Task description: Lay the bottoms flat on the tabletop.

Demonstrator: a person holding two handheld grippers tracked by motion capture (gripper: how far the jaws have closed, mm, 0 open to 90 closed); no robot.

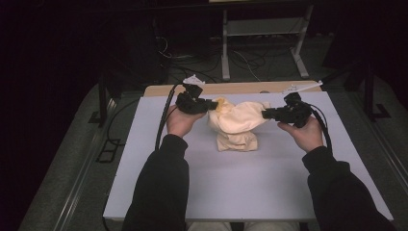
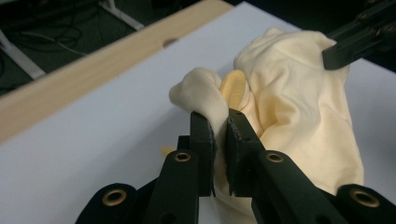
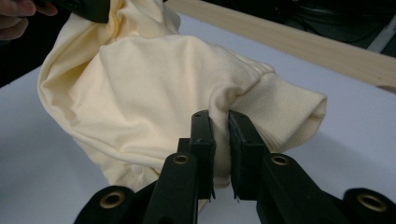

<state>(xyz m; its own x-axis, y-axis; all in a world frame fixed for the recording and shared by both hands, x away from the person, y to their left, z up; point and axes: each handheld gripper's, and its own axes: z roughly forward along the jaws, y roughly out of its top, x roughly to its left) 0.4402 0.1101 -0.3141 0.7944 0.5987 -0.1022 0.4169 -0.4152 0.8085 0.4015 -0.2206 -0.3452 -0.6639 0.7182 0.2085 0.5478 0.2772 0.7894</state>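
Note:
A pale yellow garment (image 1: 237, 124) hangs bunched between my two grippers above the white table top (image 1: 250, 187), its lower folds resting on the surface. My left gripper (image 1: 210, 105) is shut on a fold of the cloth at its left end; in the left gripper view the jaws pinch the fabric (image 2: 205, 100) at the gripper (image 2: 219, 122). My right gripper (image 1: 264, 114) is shut on the garment's right end. In the right gripper view the gripper (image 3: 219, 122) clamps the cloth beside a ribbed cuff (image 3: 289, 109).
The white sheet covers a wooden table whose bare strip (image 1: 240, 88) runs along the far edge. Beyond it stand a metal frame's legs (image 1: 262, 45) and cables on a dark floor. The person's dark sleeves (image 1: 159, 192) come in from below.

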